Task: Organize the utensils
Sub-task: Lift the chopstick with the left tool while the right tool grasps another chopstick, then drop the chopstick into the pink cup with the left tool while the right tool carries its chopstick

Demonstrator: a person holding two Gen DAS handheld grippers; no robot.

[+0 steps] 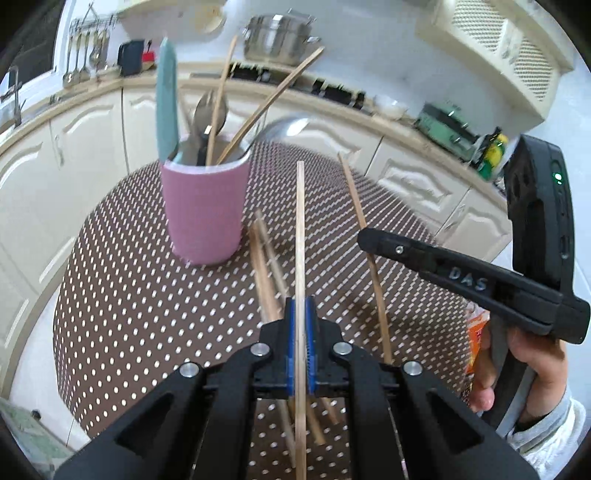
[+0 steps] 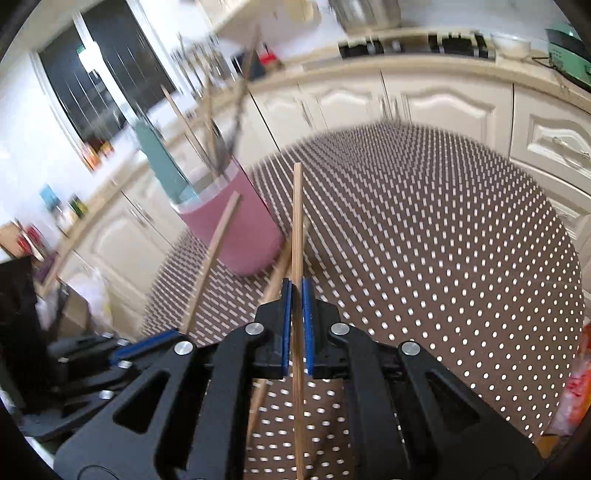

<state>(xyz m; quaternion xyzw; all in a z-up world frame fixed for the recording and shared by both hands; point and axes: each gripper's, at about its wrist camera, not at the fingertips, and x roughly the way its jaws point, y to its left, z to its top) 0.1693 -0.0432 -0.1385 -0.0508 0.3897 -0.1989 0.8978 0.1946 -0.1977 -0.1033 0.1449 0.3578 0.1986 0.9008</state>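
A pink utensil cup (image 1: 204,214) stands on the round dotted table (image 1: 110,295). It holds a teal-handled utensil (image 1: 166,99), metal spoons and two wooden chopsticks. My left gripper (image 1: 301,306) is shut on a wooden chopstick (image 1: 300,229) that points forward, right of the cup. My right gripper (image 2: 296,291) is shut on another chopstick (image 2: 296,221); in the left wrist view it shows at the right (image 1: 373,242), holding that stick (image 1: 354,195) above the table. Two more chopsticks (image 1: 264,258) lie on the table beside the cup. The cup (image 2: 240,229) shows blurred in the right wrist view.
Cream kitchen cabinets (image 1: 406,166) curve behind the table. A steel pot (image 1: 277,35) sits on the counter, with hanging ladles (image 1: 85,51) at the left. An orange packet (image 2: 576,369) lies at the table's right edge. The left gripper's body (image 2: 92,362) shows at lower left.
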